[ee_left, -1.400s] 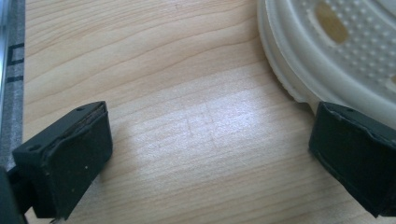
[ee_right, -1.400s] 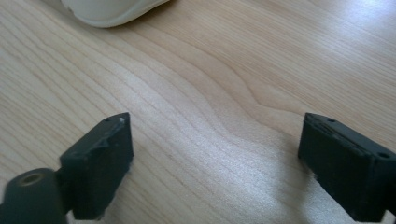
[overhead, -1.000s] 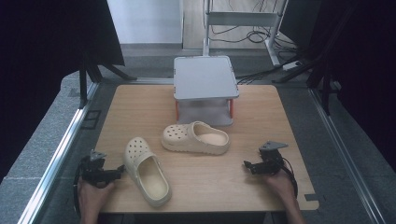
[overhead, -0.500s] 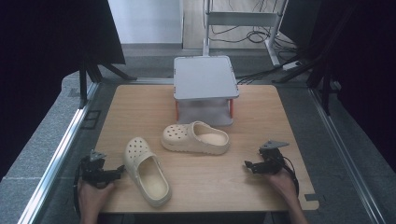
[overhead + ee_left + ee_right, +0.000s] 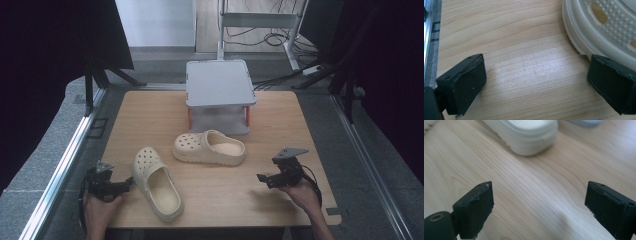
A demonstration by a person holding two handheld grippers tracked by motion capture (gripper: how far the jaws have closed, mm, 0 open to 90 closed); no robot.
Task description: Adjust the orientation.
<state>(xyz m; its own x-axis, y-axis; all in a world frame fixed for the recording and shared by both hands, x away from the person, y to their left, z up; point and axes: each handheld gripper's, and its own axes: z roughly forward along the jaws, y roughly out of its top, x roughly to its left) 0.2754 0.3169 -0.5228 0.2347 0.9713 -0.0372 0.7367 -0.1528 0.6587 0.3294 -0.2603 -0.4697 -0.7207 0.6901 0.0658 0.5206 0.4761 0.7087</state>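
1. High view. Wooden table (image 5: pixel 300 120), pale grain, rectangular. Two cream foam clogs with perforated toes. Near-left clog (image 5: pixel 156 183): long axis runs diagonally, toe far-left, open heel near-right. Centre clog (image 5: pixel 210 148): long axis left to right, toe left, heel right, lying just near of a grey flat-topped stand (image 5: pixel 219 85) with orange legs at the far edge. The clogs lie apart. Left gripper (image 5: pixel 127 184), black, sits at the near-left corner, tips just beside the near-left clog's side. Right gripper (image 5: pixel 261 178), black with a grey three-cornered plate, is at near right, pointing left, well apart from the centre clog; bare wood lies between.

2. Left gripper view. Left gripper (image 5: pixel 534 82) jaws stand wide over bare wood, nothing between them. The near-left clog's (image 5: pixel 604 27) ribbed rim and dimpled, holed surface lie just beyond the right-hand jaw.

3. Right gripper view. Right gripper (image 5: pixel 539 207) jaws stand wide, having just been opening further, nothing between them. The centre clog's (image 5: pixel 529 135) smooth rounded heel lies ahead, apart.
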